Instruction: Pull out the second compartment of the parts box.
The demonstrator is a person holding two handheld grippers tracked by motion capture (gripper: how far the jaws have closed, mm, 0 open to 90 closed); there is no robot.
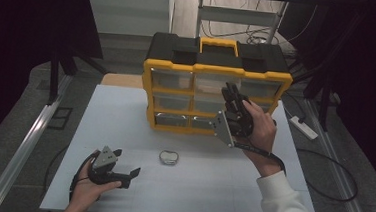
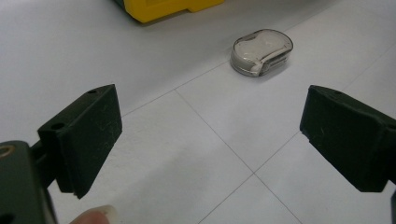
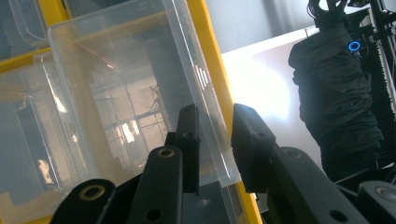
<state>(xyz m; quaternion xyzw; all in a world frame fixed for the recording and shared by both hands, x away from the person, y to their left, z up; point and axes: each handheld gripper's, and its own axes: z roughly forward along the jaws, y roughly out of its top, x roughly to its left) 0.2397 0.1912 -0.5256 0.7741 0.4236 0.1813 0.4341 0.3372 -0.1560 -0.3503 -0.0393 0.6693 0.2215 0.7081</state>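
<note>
Here the right gripper (image 1: 232, 96) is up against the front of a yellow and black drawer cabinet (image 1: 213, 67) that stands at the far side of the white table (image 1: 124, 131). From the high view the person's right hand (image 1: 260, 126) covers much of the gripper, and it is hard to tell what the jaws are doing at the middle row of drawers. The right gripper view settles that: the two black jaws are pinching the front wall of a clear plastic drawer (image 3: 126, 93), one jaw inside the drawer and one outside it, next to a yellow post of the cabinet frame. The drawer stands partly pulled out of its slot, and it looks empty as far as its clear walls let one see.

The left gripper (image 1: 121, 171) lies low near the front left of the table, held in the person's left hand (image 1: 87, 186). The high view shows it pointing toward the middle of the table. The left gripper view adds that its jaws are spread wide with only bare table between them. Well ahead of them lies a small grey oval case (image 2: 261, 51) with a clear lid, apart from the jaws and just short of the cabinet's yellow foot. In the high view the same case (image 1: 169, 157) sits alone on the table between the two hands.
</note>
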